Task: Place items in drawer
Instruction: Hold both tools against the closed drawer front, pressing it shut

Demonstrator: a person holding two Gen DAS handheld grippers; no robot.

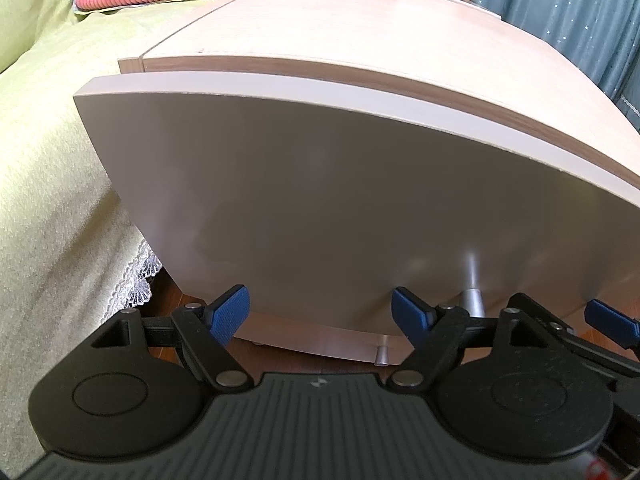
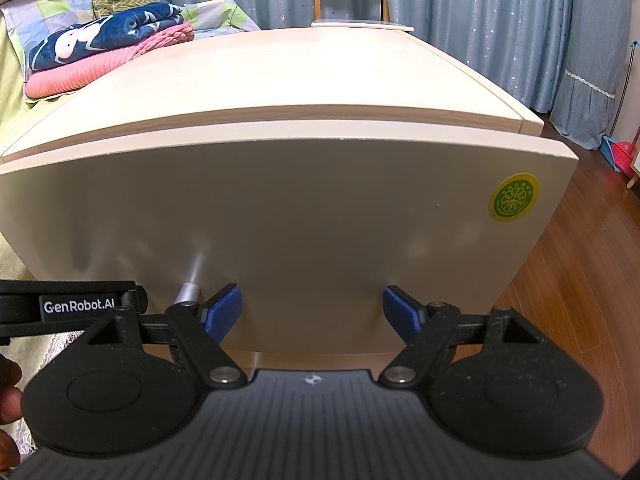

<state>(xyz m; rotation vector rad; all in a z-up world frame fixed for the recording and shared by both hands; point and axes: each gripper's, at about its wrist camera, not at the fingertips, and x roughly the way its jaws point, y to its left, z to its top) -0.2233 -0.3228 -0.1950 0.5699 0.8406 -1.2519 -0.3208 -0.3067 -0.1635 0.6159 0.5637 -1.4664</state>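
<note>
Sitting pushed nearly flush under the pale wood cabinet top (image 2: 304, 72), the glossy cream drawer front (image 2: 280, 220) with its silver metal knob (image 2: 188, 292) and round green-and-yellow sticker (image 2: 513, 197). Hovering close before it, side by side and spread wide with nothing between the blue pads: left gripper (image 1: 320, 312) and right gripper (image 2: 312, 310). Lying beyond on the yellow-green bedspread (image 1: 52, 168), folded pink and navy blankets (image 2: 100, 52); hanging behind, blue star-dotted curtains (image 2: 480, 20).

Noted matte black left gripper (image 1: 321, 312) and right gripper (image 2: 312, 310), blue ribbed pads (image 1: 230, 312), silver pivot screws (image 2: 224, 374), white "GenRobot.AI" lettering (image 2: 79, 305).
</note>
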